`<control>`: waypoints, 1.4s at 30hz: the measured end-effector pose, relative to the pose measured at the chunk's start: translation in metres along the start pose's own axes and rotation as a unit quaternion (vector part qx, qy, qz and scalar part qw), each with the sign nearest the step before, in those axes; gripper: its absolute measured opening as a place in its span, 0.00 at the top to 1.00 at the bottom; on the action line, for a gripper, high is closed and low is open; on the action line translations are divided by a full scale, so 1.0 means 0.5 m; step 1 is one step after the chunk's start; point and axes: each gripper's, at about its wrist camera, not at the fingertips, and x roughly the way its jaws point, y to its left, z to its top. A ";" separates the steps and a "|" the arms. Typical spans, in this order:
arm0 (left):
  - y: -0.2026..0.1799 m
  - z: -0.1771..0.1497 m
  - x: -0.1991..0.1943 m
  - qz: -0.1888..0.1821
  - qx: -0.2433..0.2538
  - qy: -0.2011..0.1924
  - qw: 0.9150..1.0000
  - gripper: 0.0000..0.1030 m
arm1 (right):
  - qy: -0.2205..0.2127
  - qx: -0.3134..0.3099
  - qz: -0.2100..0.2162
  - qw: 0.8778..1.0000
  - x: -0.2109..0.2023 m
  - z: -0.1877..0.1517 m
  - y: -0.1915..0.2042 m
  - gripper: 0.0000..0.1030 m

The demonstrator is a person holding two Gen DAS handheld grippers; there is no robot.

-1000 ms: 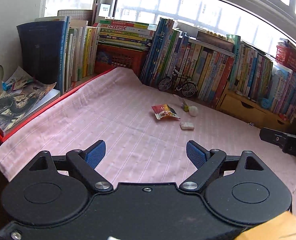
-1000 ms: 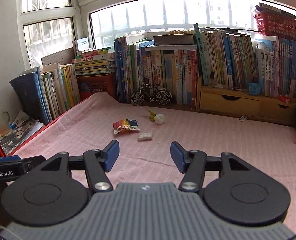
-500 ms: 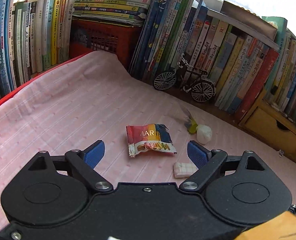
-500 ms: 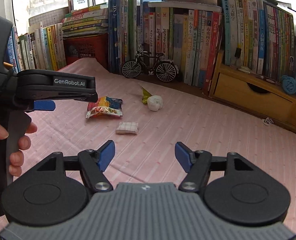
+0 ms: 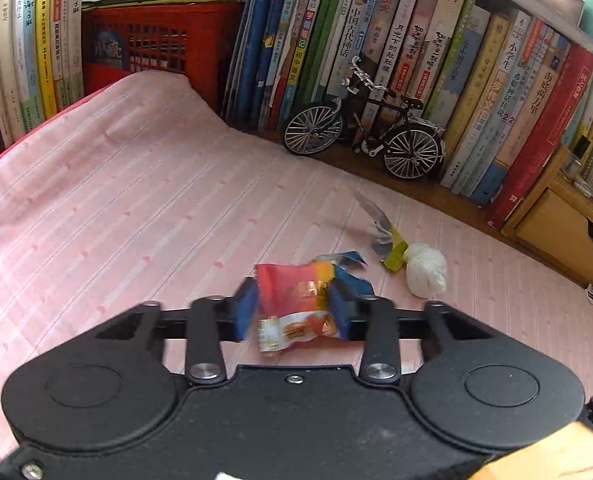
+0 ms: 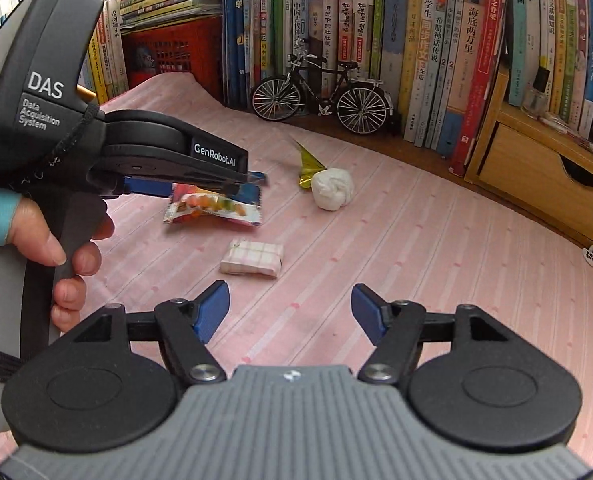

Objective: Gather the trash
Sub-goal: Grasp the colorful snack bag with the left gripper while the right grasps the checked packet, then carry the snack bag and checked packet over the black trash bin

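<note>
Beside white wad [image 5: 425,274], left hand-held gripper [image 5: 294,312] just clamped onto snack wrapper [image 5: 296,304]; right hand-held gripper [image 6: 290,314] agape, empty

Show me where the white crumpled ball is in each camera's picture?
Left wrist view: the white crumpled ball lies right of centre on the pink cloth, just beyond the gripper's right finger.
Right wrist view: the ball lies near the middle, above the checked packet.
Shared landmark: the toy bicycle standing by the books, behind the ball in both views.
</note>
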 end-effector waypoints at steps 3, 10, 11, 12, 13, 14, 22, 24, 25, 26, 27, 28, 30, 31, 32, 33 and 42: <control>-0.001 0.009 -0.015 0.009 0.015 -0.014 1.000 0.94 | 0.000 -0.004 0.007 1.000 0.017 0.010 0.009 0.24; 0.005 0.025 -0.038 -0.003 0.031 -0.029 0.999 0.91 | 0.008 0.001 0.021 1.000 0.066 0.034 0.030 0.24; 0.005 0.026 -0.039 -0.007 0.029 -0.029 0.999 0.88 | 0.011 0.003 0.024 1.000 0.075 0.035 0.031 0.24; 0.006 0.026 -0.038 -0.009 0.025 -0.029 0.999 0.84 | 0.015 0.005 0.027 1.000 0.083 0.036 0.031 0.29; 0.005 0.026 -0.036 -0.011 0.020 -0.026 0.999 0.68 | 0.019 0.009 0.029 0.999 0.089 0.035 0.030 0.45; 0.005 0.027 -0.034 -0.014 0.015 -0.022 1.000 0.48 | 0.024 0.012 0.031 0.999 0.092 0.035 0.029 0.54; -0.025 0.017 0.017 -0.008 -0.005 0.007 1.000 0.15 | 0.006 0.043 0.011 0.999 0.043 0.022 -0.029 0.55; -0.037 0.006 0.033 0.000 -0.003 0.011 1.000 0.14 | 0.002 0.060 -0.004 0.998 0.026 0.019 -0.053 0.55; -0.043 -0.001 0.041 0.002 0.001 0.011 1.000 0.14 | -0.001 0.067 -0.011 0.998 0.019 0.018 -0.066 0.55; -0.048 -0.006 0.047 0.003 0.005 0.013 1.000 0.14 | -0.004 0.073 -0.016 0.997 0.013 0.017 -0.074 0.55; -0.054 -0.012 0.055 0.002 0.010 0.018 1.000 0.14 | -0.009 0.080 -0.023 0.997 0.006 0.016 -0.084 0.55; -0.060 -0.017 0.062 0.001 0.013 0.023 1.000 0.14 | -0.014 0.087 -0.029 0.996 0.001 0.016 -0.094 0.55; -0.070 -0.024 0.067 0.001 0.023 0.018 1.000 0.14 | -0.019 0.098 -0.035 0.994 0.001 0.018 -0.109 0.54; -0.076 -0.026 0.068 -0.001 0.033 0.013 0.999 0.17 | -0.019 0.102 -0.036 0.994 0.001 0.018 -0.114 0.54; -0.080 -0.026 0.068 -0.004 0.038 0.012 0.999 0.23 | -0.020 0.105 -0.037 0.994 0.003 0.019 -0.117 0.54; -0.084 -0.026 0.067 -0.007 0.039 0.011 0.999 0.27 | -0.019 0.105 -0.037 0.994 0.003 0.019 -0.119 0.54; -0.109 -0.035 0.027 -0.022 0.082 -0.002 0.996 0.46 | -0.023 0.102 -0.029 0.994 0.004 0.016 -0.117 0.54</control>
